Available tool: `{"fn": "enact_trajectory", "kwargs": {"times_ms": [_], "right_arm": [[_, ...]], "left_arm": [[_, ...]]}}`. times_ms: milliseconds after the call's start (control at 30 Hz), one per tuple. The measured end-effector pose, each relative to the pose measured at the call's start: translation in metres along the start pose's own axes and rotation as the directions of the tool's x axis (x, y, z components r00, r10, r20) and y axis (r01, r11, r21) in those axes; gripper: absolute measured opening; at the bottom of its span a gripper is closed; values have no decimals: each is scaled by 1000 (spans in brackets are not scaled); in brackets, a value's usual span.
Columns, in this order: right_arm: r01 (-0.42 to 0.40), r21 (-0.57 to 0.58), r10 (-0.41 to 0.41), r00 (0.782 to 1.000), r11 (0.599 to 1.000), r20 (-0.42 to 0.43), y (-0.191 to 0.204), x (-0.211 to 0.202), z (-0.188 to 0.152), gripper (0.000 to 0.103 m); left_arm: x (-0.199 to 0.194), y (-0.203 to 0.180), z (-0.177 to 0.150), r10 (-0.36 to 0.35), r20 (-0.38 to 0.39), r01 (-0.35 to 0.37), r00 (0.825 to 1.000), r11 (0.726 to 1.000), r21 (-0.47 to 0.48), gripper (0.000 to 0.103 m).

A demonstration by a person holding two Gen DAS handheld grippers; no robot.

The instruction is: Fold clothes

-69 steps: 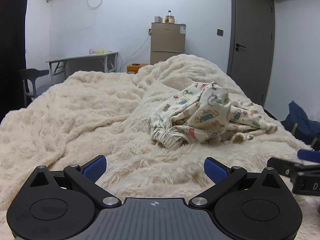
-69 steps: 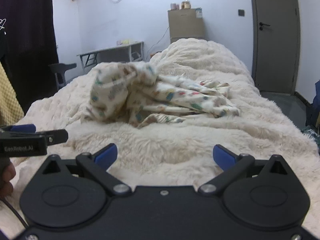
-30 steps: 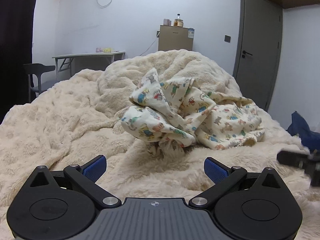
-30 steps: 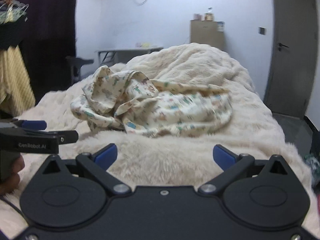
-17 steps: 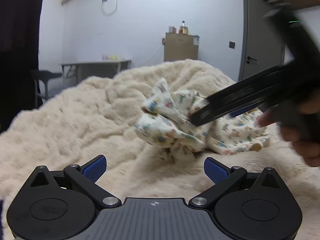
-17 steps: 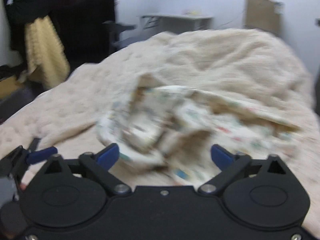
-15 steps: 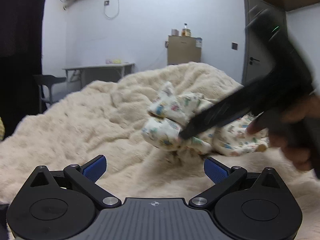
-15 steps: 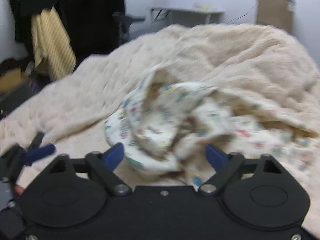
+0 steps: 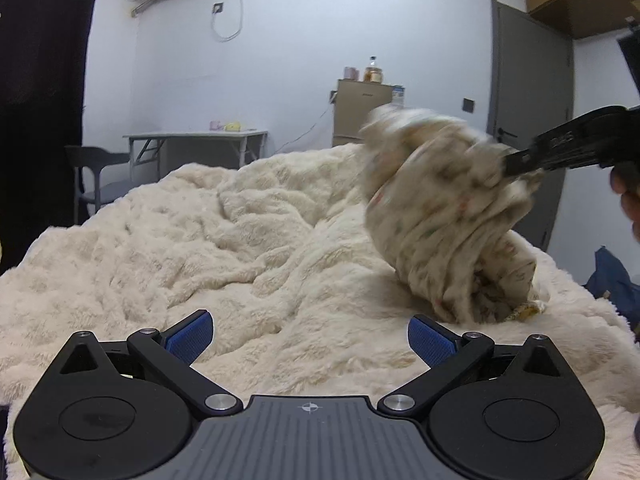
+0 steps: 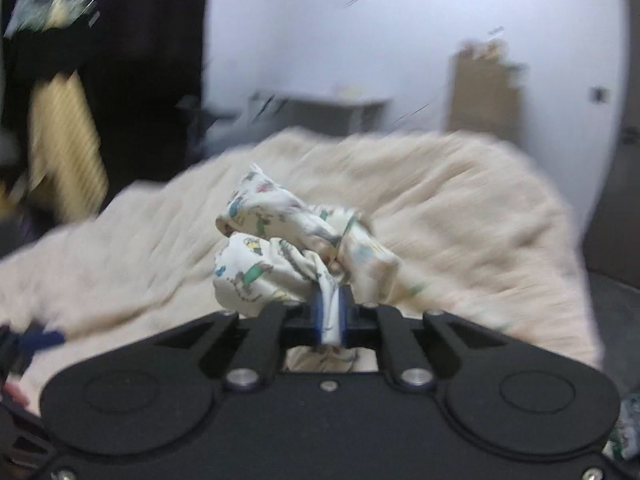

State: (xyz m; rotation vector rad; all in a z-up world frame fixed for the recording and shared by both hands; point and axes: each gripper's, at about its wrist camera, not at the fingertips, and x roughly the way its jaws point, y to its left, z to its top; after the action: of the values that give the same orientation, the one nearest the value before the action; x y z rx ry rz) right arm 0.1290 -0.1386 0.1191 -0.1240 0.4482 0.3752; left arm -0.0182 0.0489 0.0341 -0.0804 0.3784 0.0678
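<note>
A cream garment with small coloured cartoon prints (image 9: 444, 216) hangs bunched above the fluffy cream blanket (image 9: 240, 248), its lower end still on the bed. My right gripper (image 10: 329, 312) is shut on a fold of this garment (image 10: 280, 252) and lifts it; it shows from the side in the left wrist view (image 9: 560, 148). My left gripper (image 9: 310, 336) is open and empty, low over the blanket, left of and nearer than the garment.
The bed fills the foreground. Behind it stand a grey table (image 9: 196, 140), a dark chair (image 9: 92, 172), a brown cabinet (image 9: 364, 108) and a grey door (image 9: 528, 120). A blue bag (image 9: 612, 280) lies at the bed's right. Dark clothing hangs at the left (image 10: 52, 80).
My right gripper swung in over the garment, shut on a fold and lifted it off the blanket. My left gripper stayed open and low, shifting slightly left.
</note>
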Motion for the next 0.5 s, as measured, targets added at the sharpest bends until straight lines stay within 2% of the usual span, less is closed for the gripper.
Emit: {"fn": "enact_trajectory", "kwargs": {"times_ms": [100, 167, 233, 267, 300, 367, 433, 500], "right_arm": [[94, -9, -95, 995, 996, -41, -17, 10, -12, 7], [131, -36, -135, 977, 991, -164, -25, 39, -40, 9], [146, -65, -159, 943, 987, -294, -32, 69, -71, 11], [134, -66, -148, 940, 989, -307, -33, 74, -85, 11], [132, -61, -144, 945, 989, -294, -34, 72, -89, 16], [149, 16, -141, 964, 989, -227, -38, 41, -84, 34], [148, 87, -133, 977, 985, -166, -40, 11, -78, 80], [137, 101, -124, 984, 985, -125, -37, -10, -79, 93]], "left_arm": [[-1, -7, 2, -19, 9, 19, 1000, 999, 26, 103], [1, -10, 2, -27, 5, 27, 1000, 999, 38, 103], [2, -16, 4, -47, -4, 48, 999, 997, 59, 103], [2, -17, 4, -49, -3, 49, 999, 997, 65, 103], [1, -20, 5, -50, 3, 50, 999, 995, 82, 103], [1, -26, 9, -53, 1, 53, 999, 994, 99, 103], [3, -32, 16, -76, -20, 78, 997, 991, 106, 103], [7, -38, 23, -97, -40, 101, 994, 988, 113, 103]]}}
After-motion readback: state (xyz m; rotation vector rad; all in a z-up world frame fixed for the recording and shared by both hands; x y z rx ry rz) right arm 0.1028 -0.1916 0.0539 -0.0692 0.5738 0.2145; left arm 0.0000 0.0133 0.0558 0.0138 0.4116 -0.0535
